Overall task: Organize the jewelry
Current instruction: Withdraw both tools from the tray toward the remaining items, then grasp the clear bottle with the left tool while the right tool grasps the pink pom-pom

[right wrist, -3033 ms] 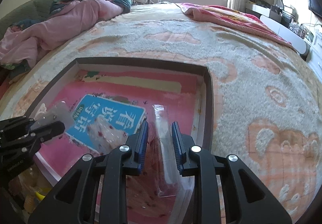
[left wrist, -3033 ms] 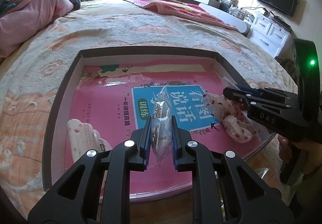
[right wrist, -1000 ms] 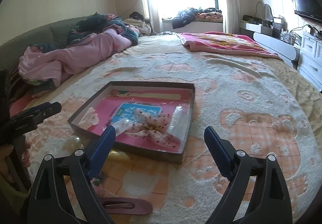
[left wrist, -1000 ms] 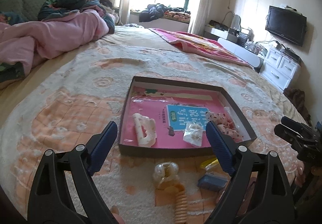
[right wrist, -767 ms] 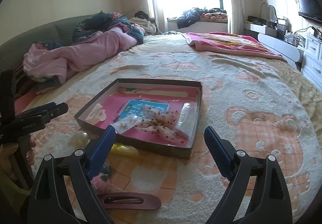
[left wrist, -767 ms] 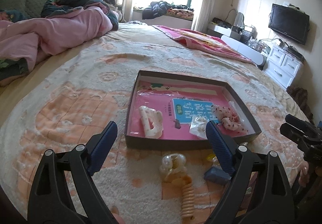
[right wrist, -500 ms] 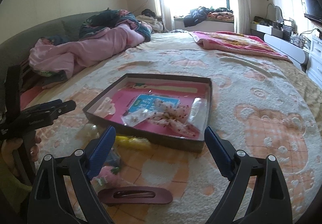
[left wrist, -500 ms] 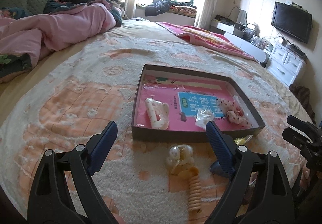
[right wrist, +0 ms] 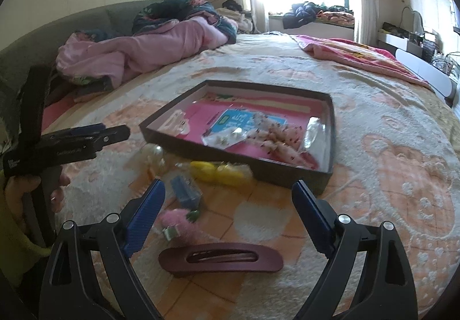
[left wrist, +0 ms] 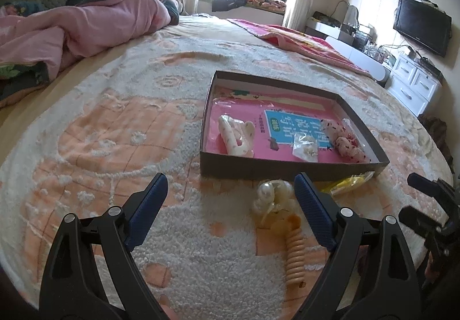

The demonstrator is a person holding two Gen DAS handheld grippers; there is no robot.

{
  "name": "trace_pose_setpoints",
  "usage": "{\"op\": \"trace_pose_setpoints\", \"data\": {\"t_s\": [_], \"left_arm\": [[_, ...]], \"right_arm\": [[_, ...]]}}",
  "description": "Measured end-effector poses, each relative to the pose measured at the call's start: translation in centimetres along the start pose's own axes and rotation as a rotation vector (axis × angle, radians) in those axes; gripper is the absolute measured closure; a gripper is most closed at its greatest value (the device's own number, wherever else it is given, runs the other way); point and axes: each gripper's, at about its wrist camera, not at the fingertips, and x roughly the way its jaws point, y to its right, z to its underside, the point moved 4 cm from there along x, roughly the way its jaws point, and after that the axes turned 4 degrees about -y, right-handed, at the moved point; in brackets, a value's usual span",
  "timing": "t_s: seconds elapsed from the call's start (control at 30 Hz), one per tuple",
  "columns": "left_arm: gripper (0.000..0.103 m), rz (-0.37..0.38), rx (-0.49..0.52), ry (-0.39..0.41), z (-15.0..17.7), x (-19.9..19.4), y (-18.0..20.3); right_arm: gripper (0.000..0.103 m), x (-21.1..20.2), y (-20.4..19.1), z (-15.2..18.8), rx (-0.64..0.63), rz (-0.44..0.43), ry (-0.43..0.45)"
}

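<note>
With both grippers wide and empty, my right gripper [right wrist: 227, 202] hangs nearest the maroon hair clip [right wrist: 220, 260], which lies just below its fingertips on the blanket, long axis crosswise to them, while my left gripper [left wrist: 230, 199] faces the tray [left wrist: 290, 169].

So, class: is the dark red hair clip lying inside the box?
No, the dark red hair clip lies on the blanket outside the box, between the open right gripper's fingers.
</note>
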Motion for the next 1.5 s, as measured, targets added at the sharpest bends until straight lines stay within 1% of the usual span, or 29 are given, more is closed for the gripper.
{"op": "trace_pose_setpoints", "data": {"t_s": [0.13, 0.27, 0.33, 0.4, 0.53, 0.57, 0.67, 0.73, 0.77, 0.8, 0.83, 0.9, 0.93, 1.0, 1.03, 1.07, 1.27, 1.5], "left_arm": [[0.022, 0.020, -0.003, -0.013, 0.4, 0.6, 0.3], [0.022, 0.059, -0.005, -0.032, 0.8, 1.4, 0.8], [0.022, 0.073, -0.002, -0.041, 1.0, 1.7, 1.1], [0.022, 0.083, 0.008, -0.048, 1.0, 2.2, 1.4], [0.023, 0.113, 0.027, -0.063, 1.3, 3.0, 2.3], [0.024, 0.118, 0.030, -0.068, 1.4, 3.2, 2.4], [0.029, 0.129, 0.037, -0.082, 1.5, 3.8, 2.7], [0.033, 0.138, 0.034, -0.092, 1.5, 4.2, 2.8], [0.035, 0.143, 0.033, -0.097, 1.5, 4.4, 2.8], [0.037, 0.145, 0.033, -0.101, 1.5, 4.5, 2.9], [0.039, 0.147, 0.034, -0.105, 1.5, 4.7, 2.9], [0.048, 0.150, 0.035, -0.114, 1.6, 5.0, 3.1], [0.050, 0.155, 0.033, -0.119, 1.6, 5.1, 3.1], [0.063, 0.167, 0.028, -0.132, 1.7, 5.5, 3.2], [0.065, 0.165, 0.028, -0.135, 1.7, 5.6, 3.2], [0.069, 0.157, 0.032, -0.134, 1.7, 5.6, 3.2], [0.070, 0.140, 0.045, -0.126, 1.6, 5.3, 3.2], [0.070, 0.139, 0.046, -0.074, 0.9, 3.5, 3.0]], "right_arm": [[0.016, 0.6, -1.1, 0.7, -0.031, -0.019, -0.022], [0.017, 1.4, -2.4, 1.5, -0.051, -0.041, -0.056], [0.023, 1.8, -2.9, 1.8, -0.062, -0.053, -0.071], [0.027, 2.2, -3.4, 2.1, -0.079, -0.059, -0.083], [0.039, 3.2, -4.1, 2.5, -0.090, -0.076, -0.114], [0.040, 3.4, -4.2, 2.7, -0.088, -0.077, -0.124], [0.049, 4.0, -4.3, 3.1, -0.089, -0.078, -0.140], [0.060, 4.2, -4.4, 3.2, -0.092, -0.079, -0.145], [0.063, 4.3, -4.5, 3.3, -0.099, -0.084, -0.146], [0.070, 4.3, -4.6, 3.3, -0.105, -0.086, -0.148], [0.073, 4.4, -4.7, 3.4, -0.110, -0.087, -0.148], [0.074, 4.4, -4.8, 3.4, -0.118, -0.090, -0.142], [0.075, 4.4, -4.8, 3.5, -0.117, -0.094, -0.142], [0.075, 4.3, -4.8, 3.4, -0.112, -0.101, -0.138], [0.075, 4.3, -4.7, 3.4, -0.109, -0.104, -0.137], [0.075, 4.2, -4.7, 3.4, -0.104, -0.110, -0.134], [0.075, 3.8, -4.9, 3.1, -0.104, -0.129, -0.118], [0.075, 3.0, -5.2, 2.6, -0.108, -0.140, -0.094]]}}
